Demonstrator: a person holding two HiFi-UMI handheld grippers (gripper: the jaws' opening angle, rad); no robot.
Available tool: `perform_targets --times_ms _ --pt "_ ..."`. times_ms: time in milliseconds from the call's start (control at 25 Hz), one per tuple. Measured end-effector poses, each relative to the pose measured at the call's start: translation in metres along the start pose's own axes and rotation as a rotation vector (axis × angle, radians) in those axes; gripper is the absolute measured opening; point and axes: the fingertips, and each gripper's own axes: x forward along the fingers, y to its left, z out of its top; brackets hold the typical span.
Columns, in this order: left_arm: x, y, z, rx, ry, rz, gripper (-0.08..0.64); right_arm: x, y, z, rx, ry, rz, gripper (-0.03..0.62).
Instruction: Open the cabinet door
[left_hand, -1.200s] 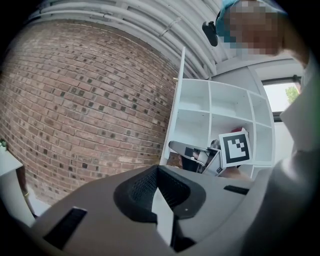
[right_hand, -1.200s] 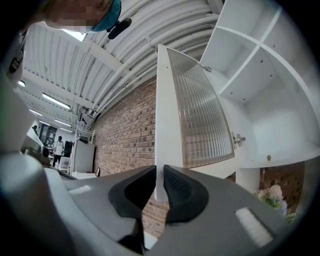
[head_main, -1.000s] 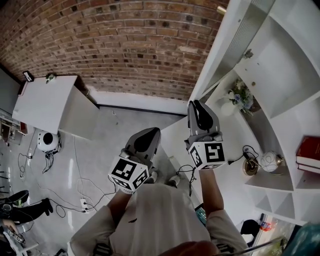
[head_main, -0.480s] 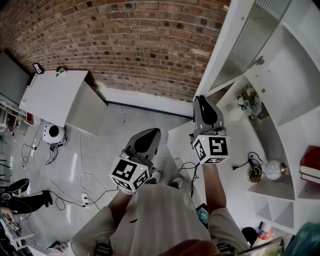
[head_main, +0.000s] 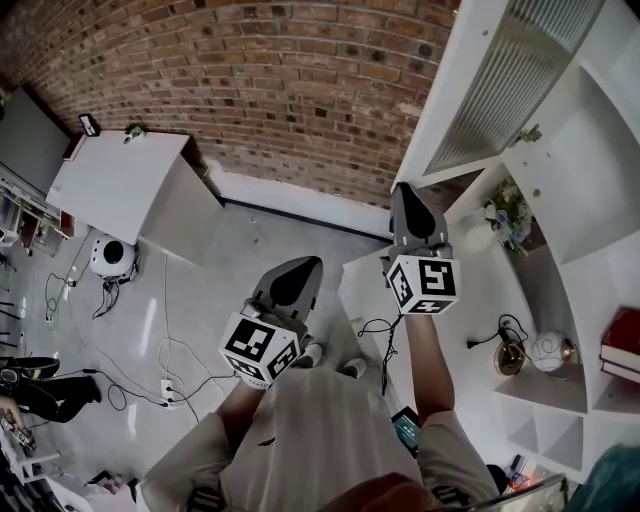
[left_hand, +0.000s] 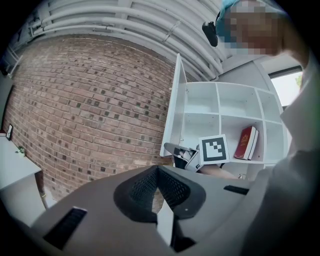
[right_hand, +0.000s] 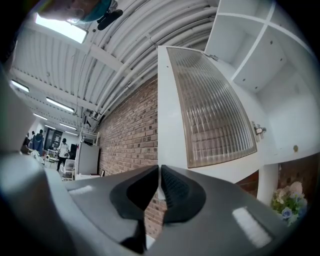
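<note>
Lettering is scarce: the marker cube (head_main: 424, 283) on the right gripper (right_hand: 160, 169) bears a black-and-white square pattern rather than letters, and the print on the red book (left_hand: 246, 143), which stands beyond that gripper in the shelf unit (head_main: 575, 190), is too small to read. The cabinet door (right_hand: 212, 107) rises above and to the right of the right gripper's tips, already swung out from the shelf unit, with its ribbed glass (head_main: 512, 88) turned toward that gripper's camera. The right gripper's jaws are closing and have narrowed to a slit, with the white lower corner of the door's free edge between them (the pads look to be against it on both sides). The left gripper (left_hand: 158, 169) hangs lower and to the left of the right one, apart from the door. Its jaws meet at the tips with nothing in them, and it points toward the brick wall (head_main: 250, 90). Flowers (head_main: 508, 213) stand in a shelf bay to the right of the right gripper. Compared with the head view of a second ago, the right gripper sits further from the flowers and the ribbed glass shows a broader face. The left gripper keeps about the same place before the person's chest.
</note>
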Motion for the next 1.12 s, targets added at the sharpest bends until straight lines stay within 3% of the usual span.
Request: perform_targets --times_ms 600,1120 --pt "-0.015 -0.006 0.001 0.0 -0.012 0.018 0.009 0.006 0.002 0.001 -0.022 0.006 0.007 0.028" --pt "-0.008 -0.046 -0.004 0.014 0.002 -0.1 0.009 -0.051 -0.015 0.005 -0.003 0.056 -0.043 -0.002"
